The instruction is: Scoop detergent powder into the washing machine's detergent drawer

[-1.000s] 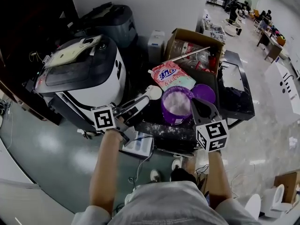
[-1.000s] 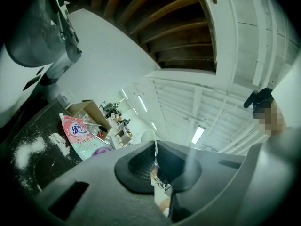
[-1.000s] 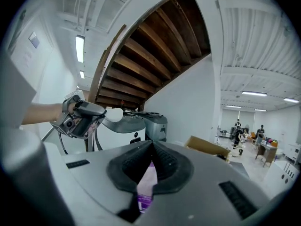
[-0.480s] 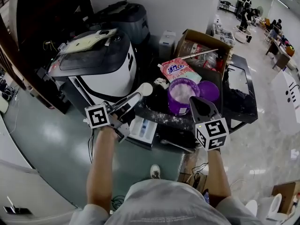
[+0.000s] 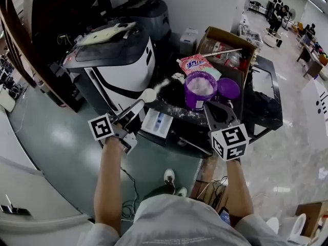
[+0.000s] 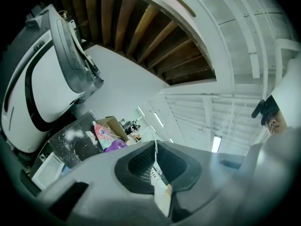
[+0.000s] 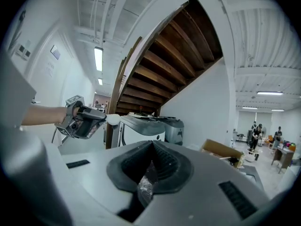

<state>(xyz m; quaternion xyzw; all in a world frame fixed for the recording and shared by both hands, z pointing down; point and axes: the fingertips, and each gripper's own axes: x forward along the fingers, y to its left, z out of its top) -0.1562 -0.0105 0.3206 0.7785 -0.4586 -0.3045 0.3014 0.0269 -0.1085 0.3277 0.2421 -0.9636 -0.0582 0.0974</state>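
Scoop [image 5: 148, 95] sits clamped by its handle in your left gripper [image 5: 132, 113], forearm stretched forward, bowl just left of the detergent drawer [image 5: 158, 122]; your right gripper [image 5: 216, 109], jaws together on nothing, hovers right of it.

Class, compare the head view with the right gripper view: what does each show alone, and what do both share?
Head view only: the white detergent drawer and the purple tub of powder. Right gripper view only: the wooden stair underside and a ceiling light. Both: the left gripper shut on the white scoop, the washing machine and the cardboard box.
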